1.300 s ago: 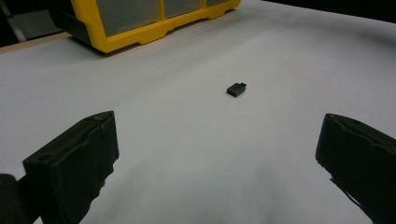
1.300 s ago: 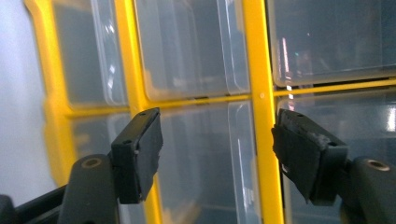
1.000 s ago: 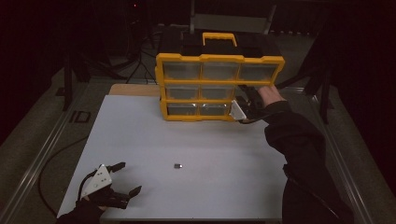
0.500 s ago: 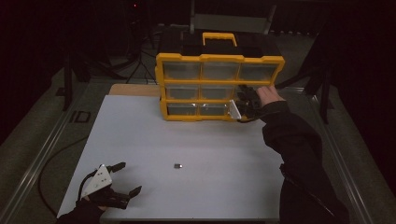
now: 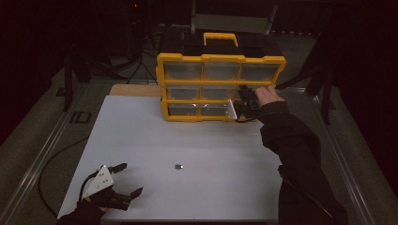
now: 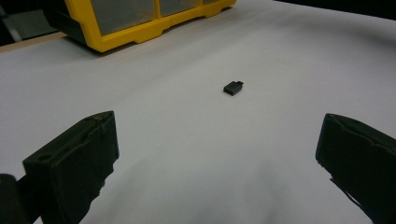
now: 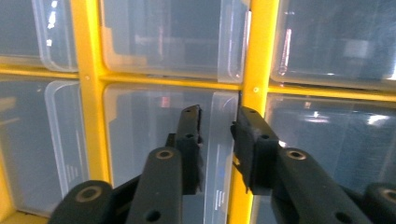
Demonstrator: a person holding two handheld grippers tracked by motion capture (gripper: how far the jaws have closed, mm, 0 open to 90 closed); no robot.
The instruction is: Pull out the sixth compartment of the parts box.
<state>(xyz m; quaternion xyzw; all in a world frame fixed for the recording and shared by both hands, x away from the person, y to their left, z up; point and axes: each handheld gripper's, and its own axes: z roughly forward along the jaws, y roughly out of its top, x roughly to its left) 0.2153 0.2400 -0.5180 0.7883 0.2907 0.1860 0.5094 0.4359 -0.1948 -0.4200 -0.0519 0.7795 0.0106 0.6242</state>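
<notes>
A yellow drawer cabinet (image 5: 220,61) with clear drawers stands at the back of the white table (image 5: 211,140). My right gripper (image 5: 244,104) is at its right-hand drawers. In the right gripper view its jaws have just been closing, and my right gripper (image 7: 217,140) now pinches the clear drawer tab (image 7: 222,154), with a pad against each side. A small black part (image 5: 178,166) lies alone on the table, also in the left gripper view as the small black part (image 6: 233,87). My left gripper (image 5: 132,178) rests open near the front left corner; my left gripper (image 6: 215,154) has nothing between its jaws.
The cabinet has a black top and a yellow carry handle (image 5: 220,37). A person's dark sleeve (image 5: 291,150) reaches along the table's right side. A cable (image 5: 51,159) trails off the left edge. Metal rails run down both sides of the table.
The right hand and gripper have edged slightly left, closer in against the cabinet front. The left gripper and the small black part have not moved.
</notes>
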